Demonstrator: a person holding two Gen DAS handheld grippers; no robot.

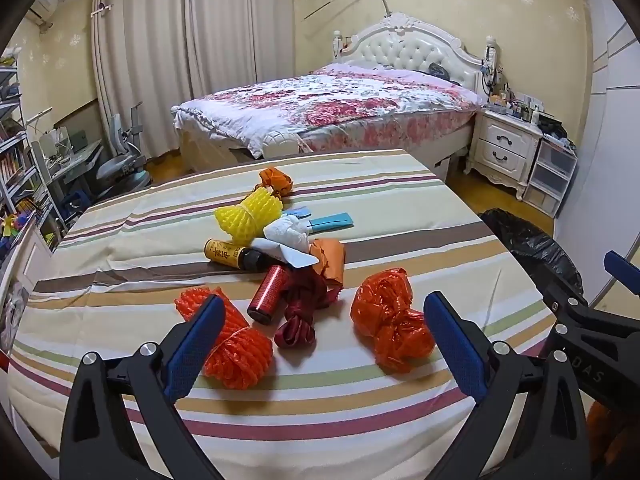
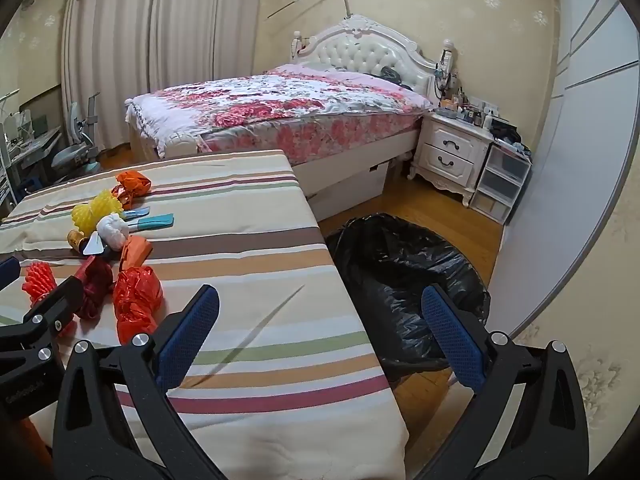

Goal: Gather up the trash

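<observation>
Both claws, left gripper [image 1: 320,336] and right gripper [image 2: 320,334], spread and empty above the striped table's [image 2: 280,272] near edge; trash untouched mid-table: red bag [image 1: 390,320], red net [image 1: 232,344], bottles, yellow net [image 1: 244,216]; black bin bag [image 2: 404,276] open beside the right edge, seemingly empty.

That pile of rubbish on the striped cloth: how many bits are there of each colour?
Orange or orange-red: 4 – foam net, knotted bag, paper wrapper, crumpled wrapper at the back
Dark red: 2 – tube, ribbon bundle
Yellow: 2 – foam net, bottle
White: 1 – tissue wad
Blue: 2 – flat packets
Total: 11
</observation>
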